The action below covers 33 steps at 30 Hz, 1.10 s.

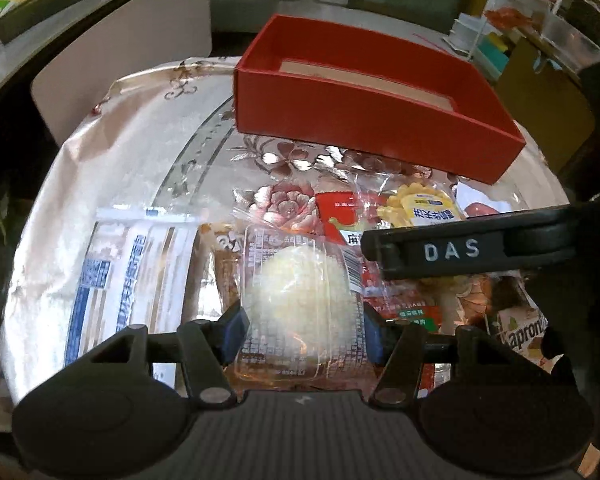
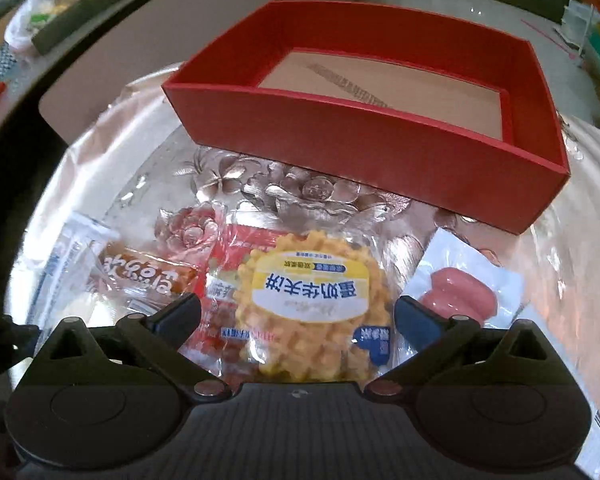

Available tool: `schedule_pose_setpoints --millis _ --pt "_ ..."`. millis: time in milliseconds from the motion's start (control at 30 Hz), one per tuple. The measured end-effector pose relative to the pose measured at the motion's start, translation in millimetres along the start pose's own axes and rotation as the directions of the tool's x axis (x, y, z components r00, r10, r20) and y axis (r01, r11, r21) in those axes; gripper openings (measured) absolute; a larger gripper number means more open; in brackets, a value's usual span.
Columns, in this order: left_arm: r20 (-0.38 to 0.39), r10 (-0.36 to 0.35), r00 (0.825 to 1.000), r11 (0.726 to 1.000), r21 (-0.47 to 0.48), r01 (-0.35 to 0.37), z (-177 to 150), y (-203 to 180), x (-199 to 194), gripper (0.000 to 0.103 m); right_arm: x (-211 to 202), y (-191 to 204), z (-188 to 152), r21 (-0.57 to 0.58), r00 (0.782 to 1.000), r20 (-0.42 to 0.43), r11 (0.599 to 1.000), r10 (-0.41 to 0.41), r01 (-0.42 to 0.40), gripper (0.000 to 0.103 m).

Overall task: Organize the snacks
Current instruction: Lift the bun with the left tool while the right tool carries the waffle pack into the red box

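Progress: nil as far as visible. Red box (image 2: 380, 152), upper centre of both views, shows only its bare cardboard floor; no snack inside yet.

Left hand-held gripper (image 1: 304, 330), bottom centre of left view, is narrow and clamped on a clear-wrapped pale round cake (image 1: 300, 292); whether it's lifted off the table (image 1: 112, 160) can't be told.

Right hand-held gripper (image 2: 296, 316) stands wide, pads clear of the waffle pack (image 2: 312, 312) lying between them, lower centre of right view.

Remaining: waffle, brown-label pack (image 2: 148, 276) at left, red packet (image 2: 224, 292) under the waffle, pink sausage pack (image 2: 464, 296) at right.

Obstructions: snacks overlap in a pile; right gripper's finger crosses the left view's right side. Box's near wall stands btwn pile and box floor.
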<state>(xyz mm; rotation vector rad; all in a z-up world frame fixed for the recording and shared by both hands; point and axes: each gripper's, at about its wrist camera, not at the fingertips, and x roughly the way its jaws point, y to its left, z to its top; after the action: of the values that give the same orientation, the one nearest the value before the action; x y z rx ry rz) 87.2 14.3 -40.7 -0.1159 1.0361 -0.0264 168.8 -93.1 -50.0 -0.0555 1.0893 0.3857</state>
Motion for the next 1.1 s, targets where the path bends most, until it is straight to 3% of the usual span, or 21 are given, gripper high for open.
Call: schedule_pose_setpoints --millis 100,333,533,733,1100 --pt "-0.003 -0.007 1.000 1.000 0.007 0.007 0.1 1.0 -0.2 0.052 0.9 -3.1 -6.6 0.049 0.999 0.032 0.999 0.001 -0.003 0.103" --pt "0.005 0.020 1.000 0.998 0.060 -0.021 -1.5 -7.0 0.4 0.052 -0.6 -6.1 -4.0 0.032 0.999 0.034 0.999 0.013 -0.014 0.103" --pt "0.023 -0.022 0.999 1.000 0.022 0.022 2.7 -3.8 -15.1 0.050 -16.0 -5.8 -3.4 0.017 0.999 0.041 1.000 0.011 -0.012 0.083" --pt "0.057 -0.051 0.997 0.998 0.031 0.050 5.7 -10.5 -30.6 0.050 -30.1 -7.4 -7.5 -0.001 0.998 0.053 1.000 0.022 -0.022 0.082" --pt "0.117 -0.052 0.992 0.998 0.028 0.049 19.8 -14.9 -42.9 0.050 -65.2 -19.2 -2.8 0.048 0.985 0.159 0.997 0.059 -0.068 0.082"
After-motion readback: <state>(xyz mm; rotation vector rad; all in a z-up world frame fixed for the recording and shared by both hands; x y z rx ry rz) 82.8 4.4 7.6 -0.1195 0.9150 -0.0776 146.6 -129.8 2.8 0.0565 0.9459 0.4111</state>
